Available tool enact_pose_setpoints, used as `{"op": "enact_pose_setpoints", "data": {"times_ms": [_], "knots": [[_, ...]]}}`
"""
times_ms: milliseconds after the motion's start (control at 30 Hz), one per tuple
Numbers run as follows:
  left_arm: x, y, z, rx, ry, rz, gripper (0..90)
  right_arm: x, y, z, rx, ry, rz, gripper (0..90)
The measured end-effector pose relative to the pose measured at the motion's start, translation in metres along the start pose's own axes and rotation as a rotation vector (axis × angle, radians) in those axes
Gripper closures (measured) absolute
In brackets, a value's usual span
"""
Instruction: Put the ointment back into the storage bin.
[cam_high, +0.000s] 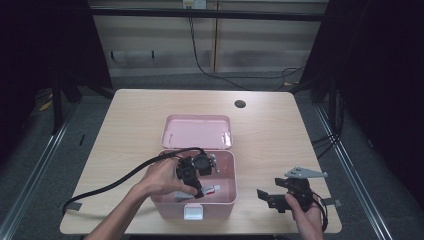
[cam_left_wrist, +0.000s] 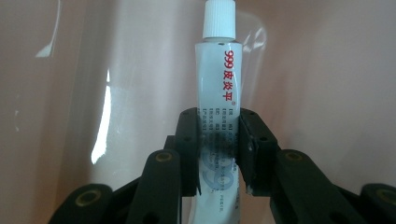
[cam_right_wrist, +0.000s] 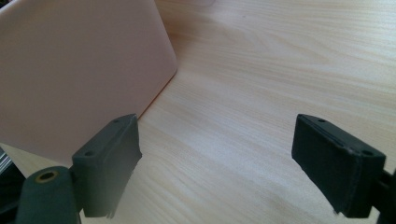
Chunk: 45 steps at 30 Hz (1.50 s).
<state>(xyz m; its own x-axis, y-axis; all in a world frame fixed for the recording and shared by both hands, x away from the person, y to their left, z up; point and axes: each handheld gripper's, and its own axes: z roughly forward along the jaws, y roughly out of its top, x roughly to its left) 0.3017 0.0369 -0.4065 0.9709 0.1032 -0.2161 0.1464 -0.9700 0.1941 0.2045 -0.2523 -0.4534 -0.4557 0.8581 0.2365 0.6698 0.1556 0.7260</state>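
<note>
L gripper (cam_left_wrist: 219, 154) is clamped on the tube (cam_left_wrist: 218, 93) mid-body, inside the pink box (cam_high: 227, 165), cap pointing away; tube looks light, soft & squashy w/ a slick skin, so prob. best pinched flat-on near the stiffer crimped tail, gently; R gripper (cam_right_wrist: 233, 168) gapes wide over bare table (cam_right_wrist: 280, 70) beside box.

My table (cam_high: 280, 125): light wood, round cable hole (cam_high: 240, 104) | wall (cam_high: 250, 45): pale panels, black cable (cam_high: 200, 60) hanging | floor (cam_high: 35, 150): grey | sides: dark curtains (cam_high: 385, 75)
</note>
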Motion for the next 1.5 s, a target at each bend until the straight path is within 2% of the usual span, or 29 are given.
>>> {"op": "enact_pose_setpoints", "data": {"times_ms": [133,200,500,533,600,767,1000,1167,1267,1333,1400,1500], "knots": [[0.003,0.001,0.006,0.006,-0.014,-0.010,71.4,0.000,0.000,0.000,0.001,-0.002,-0.001,14.6],[0.004,0.002,0.008,-0.011,-0.024,-0.014,71.3,0.000,0.000,0.000,0.002,-0.004,-0.001,14.7],[0.006,0.003,0.016,0.017,-0.058,0.002,71.3,0.000,0.000,0.000,0.003,-0.008,0.002,14.7],[0.005,0.003,0.017,0.016,-0.054,-0.008,71.2,0.000,0.000,0.000,0.003,-0.009,0.003,14.7],[0.006,0.004,0.020,0.031,-0.059,0.004,71.3,0.000,0.000,0.000,0.003,-0.009,0.003,14.7],[0.007,0.005,0.025,0.025,-0.081,0.005,71.3,0.000,0.000,0.000,0.003,-0.008,0.003,14.7],[0.009,0.006,0.033,0.037,-0.116,0.038,71.1,0.000,0.000,0.000,0.000,-0.006,0.003,14.8],[0.008,0.007,0.039,0.059,-0.133,0.054,71.1,0.000,0.000,0.000,0.002,-0.004,0.004,14.8],[0.009,0.008,0.044,0.099,-0.141,0.068,70.9,0.000,0.000,0.001,0.002,-0.003,0.001,14.8],[0.009,0.008,0.047,0.099,-0.135,0.070,70.9,0.000,0.000,0.001,0.001,-0.003,0.000,14.8],[0.008,0.008,0.049,0.108,-0.152,0.078,70.9,0.000,0.000,0.000,0.002,-0.005,0.001,14.8],[0.008,0.008,0.051,0.105,-0.155,0.071,70.8,0.000,0.000,0.000,0.003,-0.005,0.003,14.8]]}}
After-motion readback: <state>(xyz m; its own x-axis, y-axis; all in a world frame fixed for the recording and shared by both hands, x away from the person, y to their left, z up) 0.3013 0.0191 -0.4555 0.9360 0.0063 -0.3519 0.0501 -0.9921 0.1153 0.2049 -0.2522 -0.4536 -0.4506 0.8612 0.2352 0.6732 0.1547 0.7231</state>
